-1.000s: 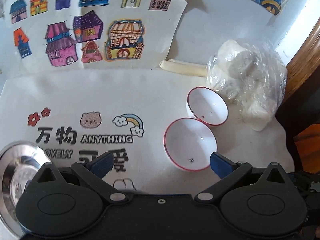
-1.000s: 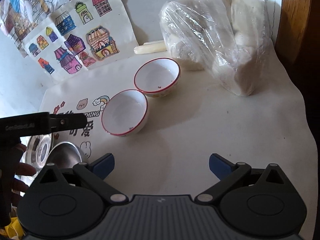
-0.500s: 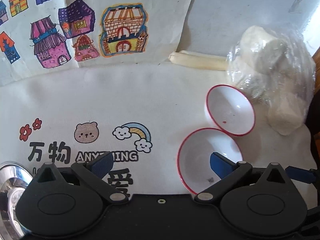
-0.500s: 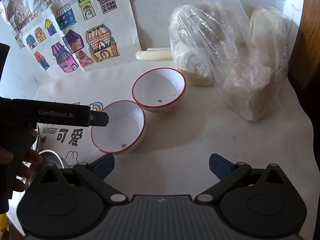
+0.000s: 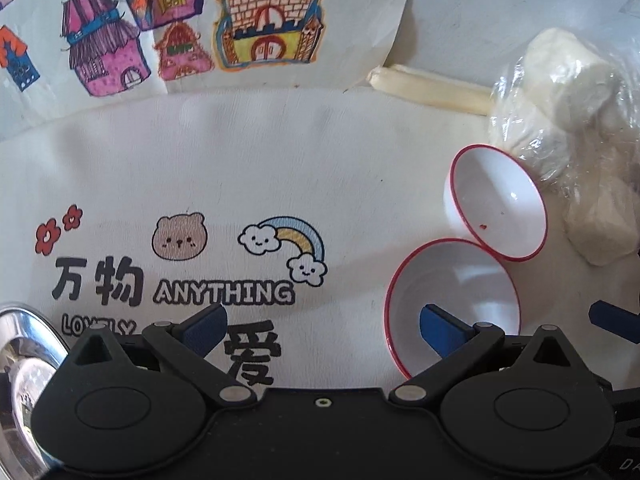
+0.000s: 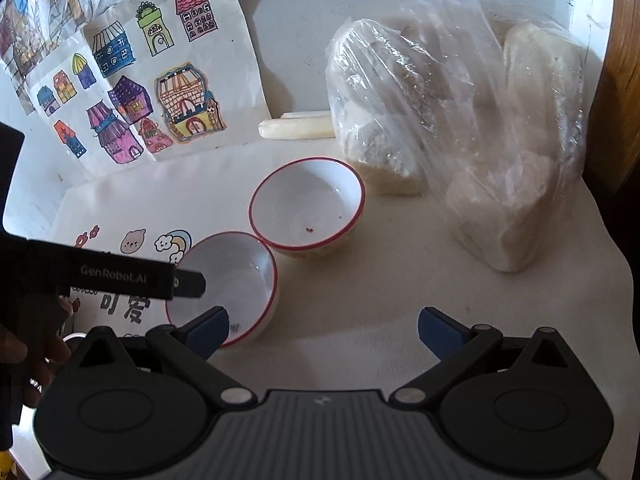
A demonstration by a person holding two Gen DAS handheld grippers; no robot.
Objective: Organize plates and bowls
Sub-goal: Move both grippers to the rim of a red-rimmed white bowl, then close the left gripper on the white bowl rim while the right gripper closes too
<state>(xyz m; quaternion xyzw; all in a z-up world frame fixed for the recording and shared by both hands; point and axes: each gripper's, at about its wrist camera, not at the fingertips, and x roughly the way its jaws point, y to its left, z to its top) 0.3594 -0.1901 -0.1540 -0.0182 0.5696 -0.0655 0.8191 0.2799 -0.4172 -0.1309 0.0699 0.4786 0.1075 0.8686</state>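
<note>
Two white bowls with red rims sit side by side on a printed cloth. The near bowl (image 5: 452,292) (image 6: 236,276) lies under my left gripper's right finger. The far bowl (image 5: 500,208) (image 6: 308,208) touches it behind. My left gripper (image 5: 320,328) is open, its right fingertip over the near bowl's inside. My right gripper (image 6: 320,328) is open and empty, its left fingertip at the near bowl's front rim. A shiny steel plate (image 5: 20,360) sits at the left edge.
A clear plastic bag of white lumps (image 6: 460,140) (image 5: 568,128) stands right of the bowls. A pale stick (image 6: 296,128) lies by the wall. Coloured house drawings (image 6: 132,92) lean on the wall. A wooden edge (image 6: 620,120) borders the right.
Both grippers moved forward and closer to the bowls. My left gripper's right finger now reaches over the near bowl. Both grippers stayed open.
</note>
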